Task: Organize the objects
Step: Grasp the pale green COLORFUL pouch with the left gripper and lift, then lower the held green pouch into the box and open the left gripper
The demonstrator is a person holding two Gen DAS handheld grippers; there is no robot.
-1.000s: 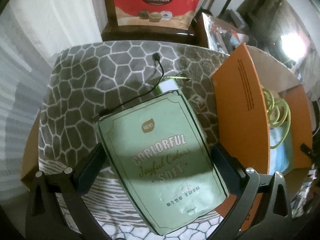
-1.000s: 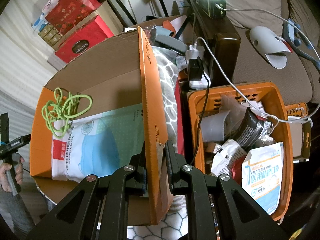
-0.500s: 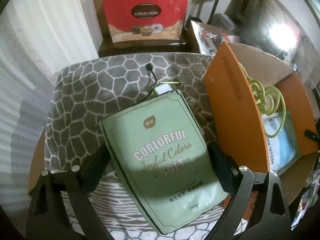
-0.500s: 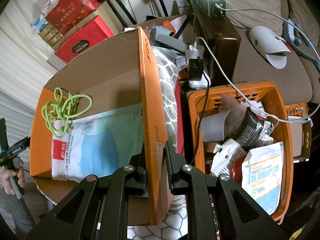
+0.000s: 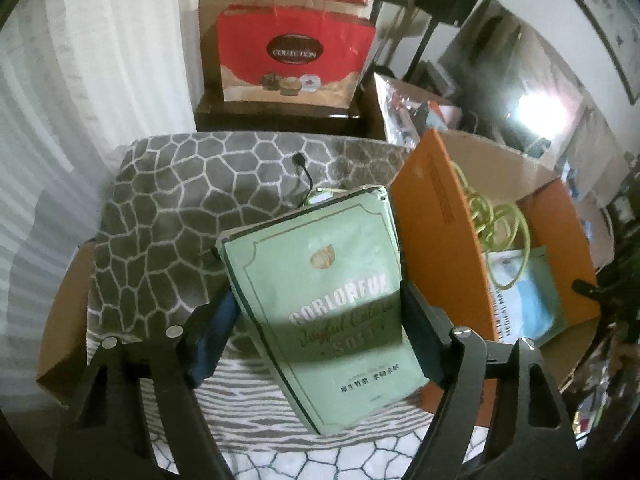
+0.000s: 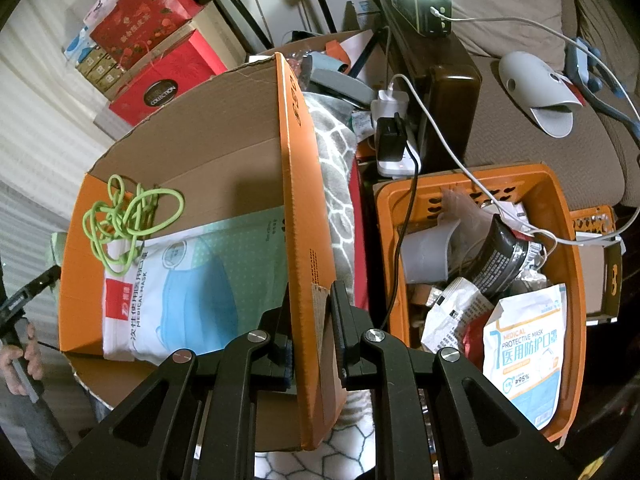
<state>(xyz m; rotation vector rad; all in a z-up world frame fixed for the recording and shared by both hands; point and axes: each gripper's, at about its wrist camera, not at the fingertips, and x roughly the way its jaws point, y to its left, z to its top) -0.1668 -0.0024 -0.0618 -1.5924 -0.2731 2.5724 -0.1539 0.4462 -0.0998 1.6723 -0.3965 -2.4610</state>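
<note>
A pale green soft pack [image 5: 320,280] printed "COLORFUL SOFT" sits tilted between the fingers of my left gripper [image 5: 316,300]. The jaws are closing and both pads touch its long sides. Its far end points at the grey patterned blanket [image 5: 168,208]. To its right stands the orange cardboard box [image 5: 432,232] holding a coiled green cord [image 6: 128,216] and a medical mask pack [image 6: 192,280]. My right gripper [image 6: 310,300] is shut on the box's upright orange flap [image 6: 300,200].
A thin black cable [image 5: 304,172] lies on the blanket behind the pack. A red gift bag [image 5: 292,56] stands beyond the blanket. An orange plastic basket [image 6: 568,248] full of packets sits right of the box, with chargers and cables behind. A hand [image 6: 16,360] shows at far left.
The left jaws narrowed onto the green pack, which now sits tilted and turned more upright between them. The view has pulled up and back. The right gripper and flap stayed still.
</note>
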